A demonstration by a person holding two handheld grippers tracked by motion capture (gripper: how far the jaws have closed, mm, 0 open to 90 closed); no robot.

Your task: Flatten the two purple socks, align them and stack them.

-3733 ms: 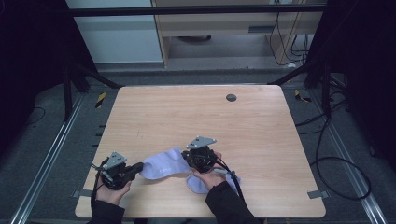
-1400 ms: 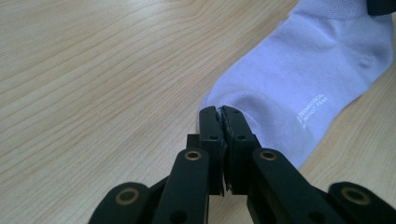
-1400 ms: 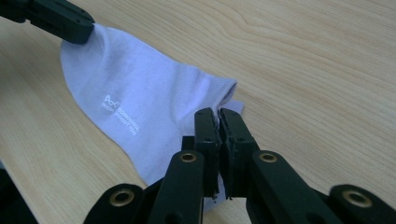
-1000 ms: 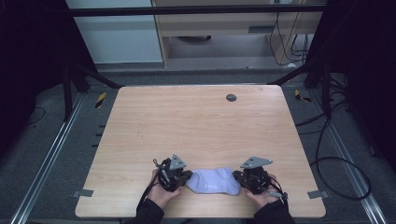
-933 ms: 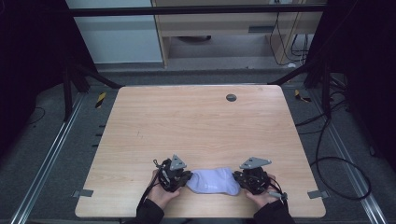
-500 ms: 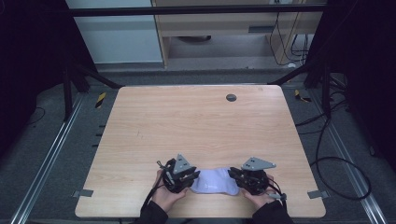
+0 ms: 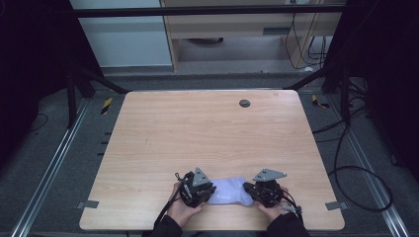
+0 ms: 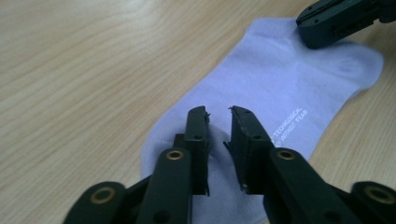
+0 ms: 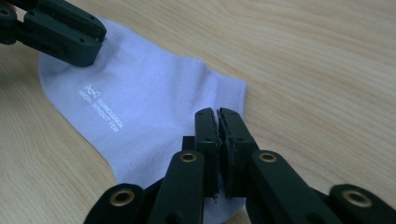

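1. One pale lilac fabric ankle sock [image 7: 227,191], flat on the near edge of the light wooden tabletop [image 7: 207,133], between two black hand-held grippers; small white lettering printed on its side
2. Left gripper [image 8: 218,122] over one end of the sock, jaws parted by a narrow gap after just opening, fabric beneath them but not pinched: released
3. Right gripper [image 9: 217,116] at the other end, jaws pressed together, sock edge under them; clenched, hold on fabric not clear
4. One round dark grommet [image 7: 244,103] set in the far part of the tabletop, well apart from the sock
5. Two hands, one behind each gripper
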